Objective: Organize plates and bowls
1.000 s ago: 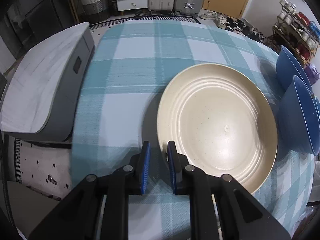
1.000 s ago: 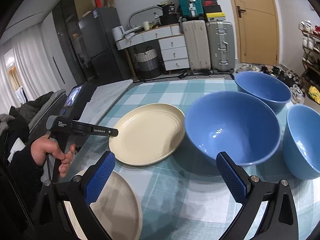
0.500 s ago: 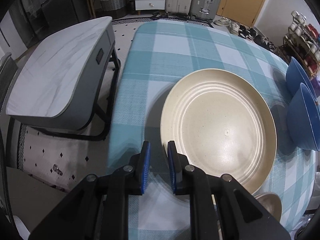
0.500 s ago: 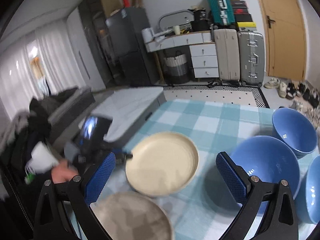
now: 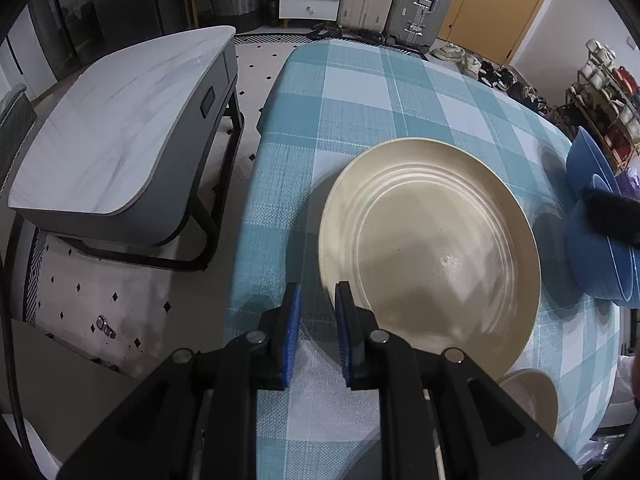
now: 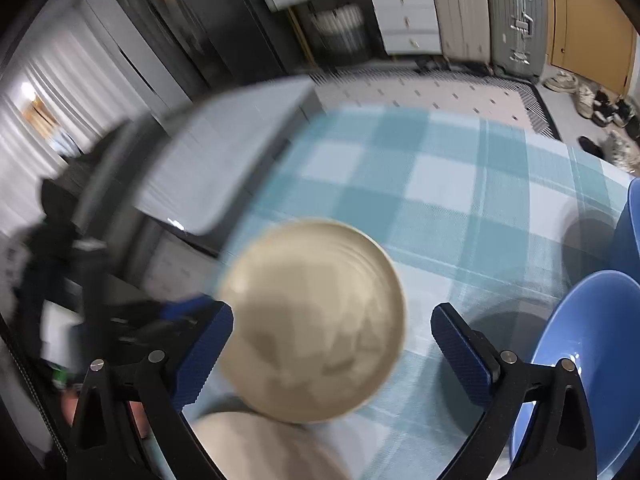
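Left wrist view: a round cream plate [image 5: 432,248] fills the centre right of the frame, above a table covered in a teal and white check cloth [image 5: 360,92]. The plate casts a shadow on the cloth to its left. It is tilted, with its face turned up toward the camera and its left rim at the lower centre of the frame. The left gripper [image 5: 317,336] sits at the bottom centre with its blue pads close together. The right pad overlaps the plate's near rim, but the rim appears to lie beside the narrow gap, so I cannot tell whether the plate is pinched. A second plate [image 5: 532,400] peeks out at the lower right, under the first. Blue bowls [image 5: 600,248] stand at the right edge. A grey side table [image 5: 120,120] stands on the floor at the upper left, beside the cloth.

Right wrist view, blurred: the right gripper [image 6: 332,356] is spread wide at the bottom, holding nothing. The cream plate [image 6: 312,320] shows between its fingers, farther from the camera. The second plate [image 6: 260,448] lies at the bottom centre. A blue bowl [image 6: 592,360] is at the lower right, and another sits at the right edge.
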Action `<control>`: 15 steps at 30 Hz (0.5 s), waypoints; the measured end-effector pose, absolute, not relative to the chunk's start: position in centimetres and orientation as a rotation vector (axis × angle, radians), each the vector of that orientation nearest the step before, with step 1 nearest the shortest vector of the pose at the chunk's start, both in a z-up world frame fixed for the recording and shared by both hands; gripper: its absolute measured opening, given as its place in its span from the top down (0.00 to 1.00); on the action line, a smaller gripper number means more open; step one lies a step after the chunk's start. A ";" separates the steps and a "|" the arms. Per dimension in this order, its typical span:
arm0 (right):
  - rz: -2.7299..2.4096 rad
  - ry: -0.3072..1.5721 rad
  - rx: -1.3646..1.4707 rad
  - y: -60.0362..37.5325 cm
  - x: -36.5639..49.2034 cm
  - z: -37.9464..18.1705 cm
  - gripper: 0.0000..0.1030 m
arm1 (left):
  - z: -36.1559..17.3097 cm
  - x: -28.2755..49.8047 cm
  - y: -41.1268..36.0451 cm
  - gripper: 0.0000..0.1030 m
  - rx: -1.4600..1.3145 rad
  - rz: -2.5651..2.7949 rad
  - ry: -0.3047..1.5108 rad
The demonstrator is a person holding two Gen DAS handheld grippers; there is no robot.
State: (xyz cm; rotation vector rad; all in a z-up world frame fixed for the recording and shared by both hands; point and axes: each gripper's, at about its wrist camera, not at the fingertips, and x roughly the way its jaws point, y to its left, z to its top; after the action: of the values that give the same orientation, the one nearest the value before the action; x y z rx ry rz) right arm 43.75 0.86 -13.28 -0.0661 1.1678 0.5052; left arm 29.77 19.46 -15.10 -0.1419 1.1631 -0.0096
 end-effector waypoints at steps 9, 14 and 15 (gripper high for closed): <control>0.405 1.241 -0.167 1.2 44.5 -18.5 0.15 | -14.9 29.0 18.9 0.85 -0.155 -0.035 1.163; 0.420 1.294 -0.171 1.4 44.4 -20.1 0.34 | -15.2 29.4 19.0 0.85 -0.178 -0.046 1.172; 0.415 1.292 -0.178 1.4 44.2 -20.2 0.34 | -15.3 29.5 19.1 0.85 -0.192 -0.050 1.176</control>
State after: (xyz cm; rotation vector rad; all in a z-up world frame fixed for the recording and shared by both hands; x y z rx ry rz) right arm 44.24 1.36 -20.23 -0.1777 1.2924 0.4147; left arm 29.48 19.06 -15.29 -0.1923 1.1762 -0.0498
